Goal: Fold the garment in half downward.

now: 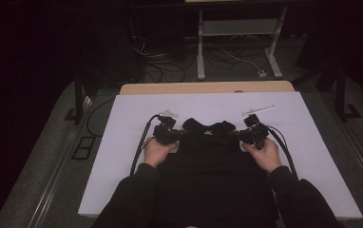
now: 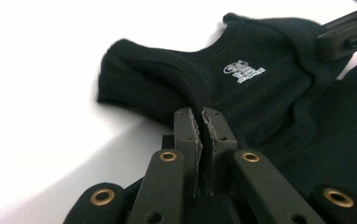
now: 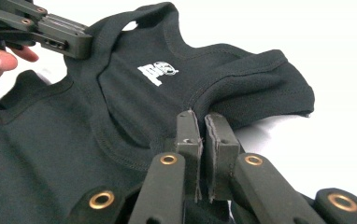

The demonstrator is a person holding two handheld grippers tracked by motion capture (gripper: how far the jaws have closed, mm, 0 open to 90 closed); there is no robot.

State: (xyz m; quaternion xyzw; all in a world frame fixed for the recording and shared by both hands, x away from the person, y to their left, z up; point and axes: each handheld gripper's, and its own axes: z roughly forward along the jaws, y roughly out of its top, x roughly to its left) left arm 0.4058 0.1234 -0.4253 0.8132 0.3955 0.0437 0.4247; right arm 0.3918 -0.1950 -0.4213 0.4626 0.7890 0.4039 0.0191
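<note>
Item: black tank top, lying flat on the white counter. Left gripper and right gripper jaws are pinching its armhole hems beside the neckline; advisable: lifting evenly, keeping fabric taut.

White sheet over a wooden table; beyond, tangled floor cables and a white stand.

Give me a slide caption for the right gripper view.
Right gripper clamps the black tank top's shoulder strap on a white table.
</note>
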